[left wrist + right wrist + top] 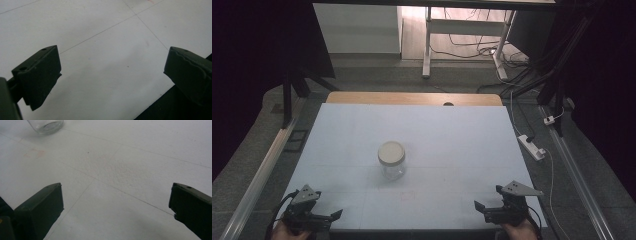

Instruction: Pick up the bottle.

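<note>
Jar [391,159]: lidded, upright, mid-table [462,135]; base alone seen in right gripper view, top cut off. Left gripper [337,214], right gripper [479,205]: near corners, jaws wide, empty.

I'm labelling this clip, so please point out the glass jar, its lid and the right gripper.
glass jar [392,170]: high view, on its clear side wall below the lid.
lid [391,152]: high view, on the middle of its pale flat top.
right gripper [116,206]: right gripper view, midway between its open fingertips.
</note>
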The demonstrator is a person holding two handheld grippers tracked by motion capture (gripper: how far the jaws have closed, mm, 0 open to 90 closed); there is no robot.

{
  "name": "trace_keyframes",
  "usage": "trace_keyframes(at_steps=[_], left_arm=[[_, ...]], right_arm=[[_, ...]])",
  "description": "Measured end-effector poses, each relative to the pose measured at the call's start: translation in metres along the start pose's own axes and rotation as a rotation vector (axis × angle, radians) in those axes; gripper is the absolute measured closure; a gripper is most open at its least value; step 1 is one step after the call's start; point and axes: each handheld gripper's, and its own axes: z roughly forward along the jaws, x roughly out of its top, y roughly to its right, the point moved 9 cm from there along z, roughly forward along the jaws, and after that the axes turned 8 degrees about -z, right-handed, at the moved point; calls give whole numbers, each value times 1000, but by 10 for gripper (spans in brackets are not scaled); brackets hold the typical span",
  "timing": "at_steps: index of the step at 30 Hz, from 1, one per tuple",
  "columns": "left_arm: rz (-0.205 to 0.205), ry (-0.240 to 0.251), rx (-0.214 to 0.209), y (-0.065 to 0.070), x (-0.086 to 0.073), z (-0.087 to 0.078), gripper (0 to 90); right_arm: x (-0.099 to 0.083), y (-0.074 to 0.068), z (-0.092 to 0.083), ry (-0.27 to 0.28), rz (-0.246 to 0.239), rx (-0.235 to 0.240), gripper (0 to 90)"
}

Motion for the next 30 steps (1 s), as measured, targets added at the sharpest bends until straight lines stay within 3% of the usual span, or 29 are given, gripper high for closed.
trace_keyframes(at_steps=[5, 16, 30], left_arm=[[6, -1, -5, 0, 0, 0, 17], [-10, 3, -29, 0, 0, -1, 6], [-7, -4, -20, 0, 0, 0, 0]], right_arm=[[0, -2, 1, -11, -24, 2, 0], [0, -2, 1, -9, -15, 15, 0], [-1, -4, 2, -17, -33, 23, 0]])
